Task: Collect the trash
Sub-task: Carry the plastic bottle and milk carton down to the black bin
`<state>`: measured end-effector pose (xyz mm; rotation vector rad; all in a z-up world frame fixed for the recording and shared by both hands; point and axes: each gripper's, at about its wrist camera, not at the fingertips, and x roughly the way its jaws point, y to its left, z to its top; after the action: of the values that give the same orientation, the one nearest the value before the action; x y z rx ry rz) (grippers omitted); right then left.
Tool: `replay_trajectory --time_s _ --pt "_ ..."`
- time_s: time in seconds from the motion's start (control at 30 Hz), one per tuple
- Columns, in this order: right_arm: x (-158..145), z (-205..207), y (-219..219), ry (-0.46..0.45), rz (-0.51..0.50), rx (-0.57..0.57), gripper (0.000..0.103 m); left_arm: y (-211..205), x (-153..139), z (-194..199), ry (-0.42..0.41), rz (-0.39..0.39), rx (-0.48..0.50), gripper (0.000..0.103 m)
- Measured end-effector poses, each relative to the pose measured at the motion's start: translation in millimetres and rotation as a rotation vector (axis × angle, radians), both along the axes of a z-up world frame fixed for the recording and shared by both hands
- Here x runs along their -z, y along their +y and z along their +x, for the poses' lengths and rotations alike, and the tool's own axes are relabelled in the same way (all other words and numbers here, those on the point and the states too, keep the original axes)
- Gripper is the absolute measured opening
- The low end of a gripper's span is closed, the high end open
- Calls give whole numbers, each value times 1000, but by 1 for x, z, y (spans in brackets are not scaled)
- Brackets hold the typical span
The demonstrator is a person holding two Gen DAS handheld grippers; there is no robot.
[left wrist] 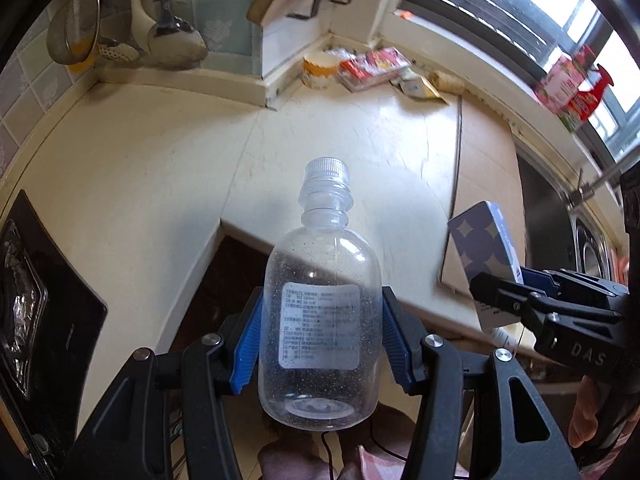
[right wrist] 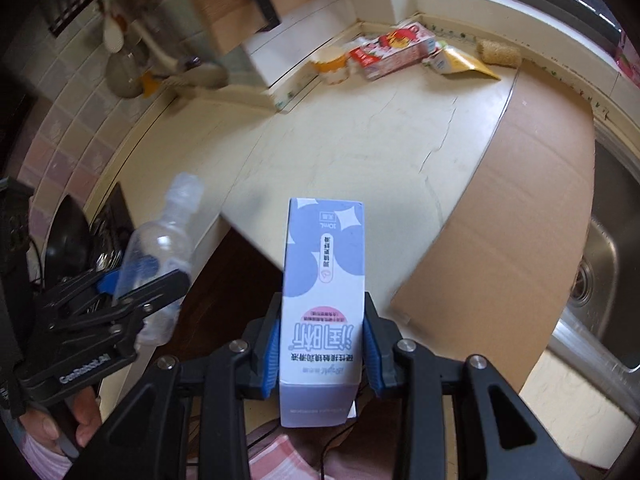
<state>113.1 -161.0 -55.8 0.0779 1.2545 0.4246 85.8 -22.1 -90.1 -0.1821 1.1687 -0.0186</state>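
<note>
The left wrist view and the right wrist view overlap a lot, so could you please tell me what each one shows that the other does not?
Only the left wrist view shows the printed label on the clear bottle and the pink packages on the window sill.

Only the right wrist view shows the sink drain and the printed front of the blue and white carton.

Both show the left gripper with its jaws shut on the bottle, the right gripper shut on the carton, the cream counter, the cardboard sheet and the wrappers in the far corner.

The cream countertop (right wrist: 360,128) carries a cardboard sheet (right wrist: 520,200), paper cup (right wrist: 330,62) and wrappers (right wrist: 394,54).
</note>
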Motion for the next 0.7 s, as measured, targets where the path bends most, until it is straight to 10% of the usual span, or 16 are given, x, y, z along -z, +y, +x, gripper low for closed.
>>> replay_trajectory --time_s 0.37,0.7 --pt "61 -83 40 -5 -63 -83 35 -6 76 -58 106 35 96 53" --pt "207 -92 62 70 -158 -80 37 12 210 -65 214 14 103 54"
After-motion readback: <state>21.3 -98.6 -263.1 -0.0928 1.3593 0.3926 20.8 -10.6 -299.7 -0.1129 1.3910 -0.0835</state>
